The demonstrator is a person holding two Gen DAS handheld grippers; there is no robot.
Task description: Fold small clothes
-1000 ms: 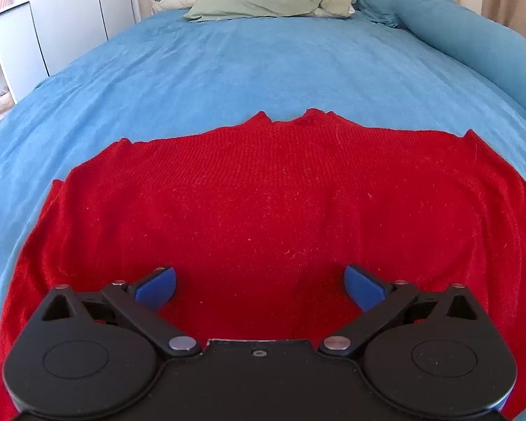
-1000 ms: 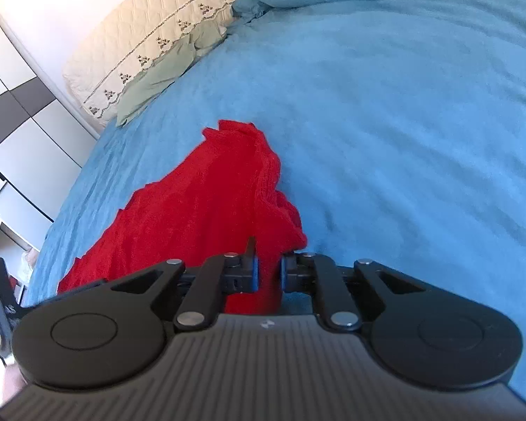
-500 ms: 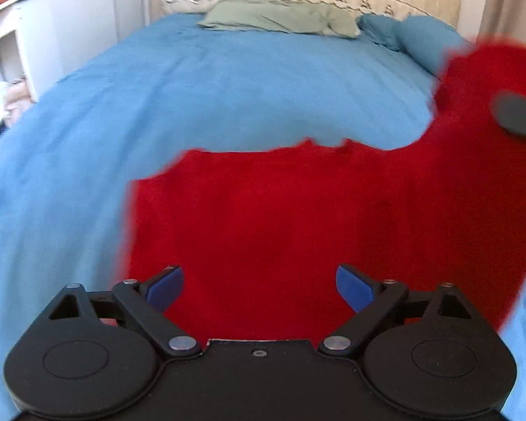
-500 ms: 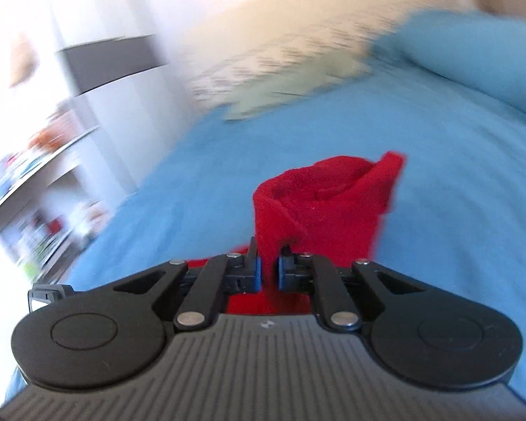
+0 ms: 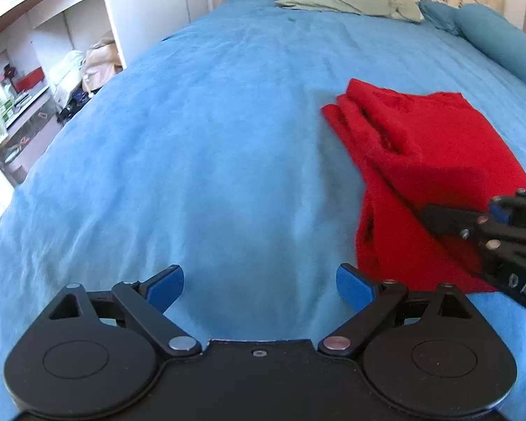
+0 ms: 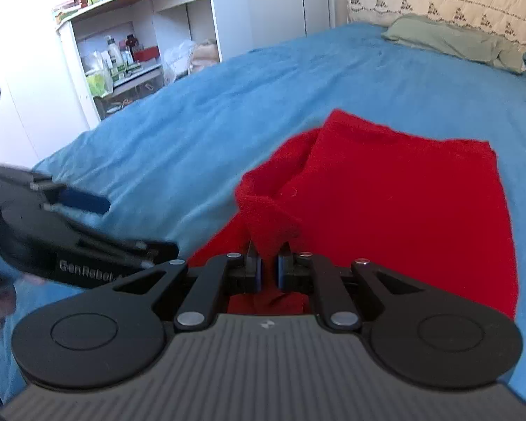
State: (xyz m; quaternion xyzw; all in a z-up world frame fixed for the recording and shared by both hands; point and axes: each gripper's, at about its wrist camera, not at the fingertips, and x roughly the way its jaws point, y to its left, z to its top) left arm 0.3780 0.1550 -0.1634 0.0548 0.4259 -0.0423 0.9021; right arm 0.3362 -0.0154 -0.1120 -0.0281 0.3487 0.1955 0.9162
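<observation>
Because the right gripper [image 6: 267, 263] is pinching only a small peak of the red knit garment [image 6: 396, 203] between nearly closed jaws, the likeliest trouble is lying in that thin bite: the loose, fuzzy weave is looking stretchy and slippery under load, so a quick pull could be dragging the pinched corner out, or hauling the whole stack sideways across the blue bedspread [image 6: 228, 112] and undoing the layers. The garment is sitting folded over on itself, occupying the middle and 2 o'clock part of the right wrist view and the 3 o'clock side of the left wrist view, with stacked edges fanning out at its far left corner; those edges are looking uneven, so any further fold made now is risking a lopsided bundle. The left gripper [image 5: 259, 286] is hovering over bare bedspread with its blue-padded jaws spread wide and holding nothing, just left of the garment's near edge, so nothing is pinning the cloth down, which is making a slide more probable. The bedspread is looking soft and gently rippled, offering little grip. At 11 o'clock a white shelf unit [image 6: 133, 45] is standing beside the bed, well apart from the work.
</observation>
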